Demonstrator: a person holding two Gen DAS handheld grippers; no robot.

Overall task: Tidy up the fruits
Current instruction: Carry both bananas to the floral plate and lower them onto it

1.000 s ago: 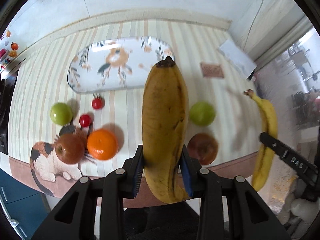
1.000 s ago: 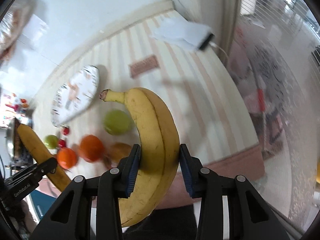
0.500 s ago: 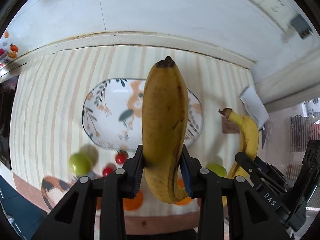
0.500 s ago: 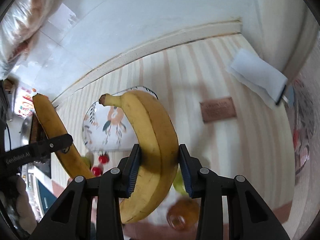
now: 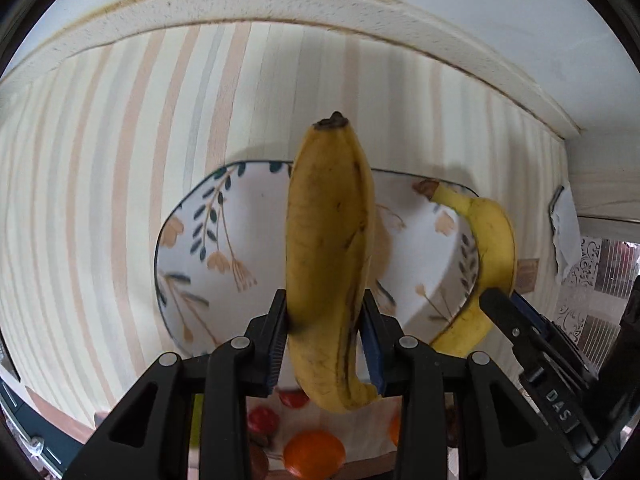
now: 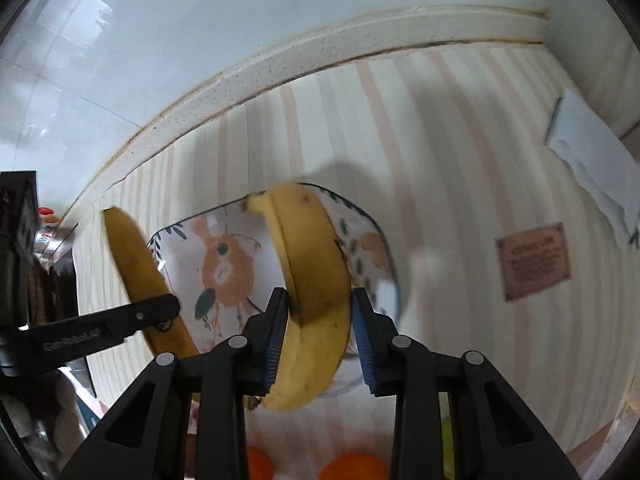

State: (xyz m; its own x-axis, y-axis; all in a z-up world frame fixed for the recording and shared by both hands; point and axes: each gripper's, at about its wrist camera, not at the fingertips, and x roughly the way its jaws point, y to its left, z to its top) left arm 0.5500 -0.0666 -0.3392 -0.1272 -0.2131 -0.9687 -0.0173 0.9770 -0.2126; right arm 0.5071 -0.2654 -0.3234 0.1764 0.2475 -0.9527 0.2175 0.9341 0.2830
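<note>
Holding a banana [image 5: 328, 248] in the left tongs [image 5: 325, 344] and another banana [image 6: 316, 280] in the right tongs [image 6: 318, 336], both are needing lowering gently, side by side, onto the plate [image 5: 240, 240].

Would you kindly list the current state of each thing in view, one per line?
Left hand-held gripper: shut on the darker banana, held over the plate.
Right hand-held gripper: shut on the curved banana, also over the plate.
Floral plate: flat on the striped cloth, no fruit resting in it yet.
Oranges: loose on the cloth, near the front edge.
Small red fruits: loose on the cloth beside the oranges.
</note>
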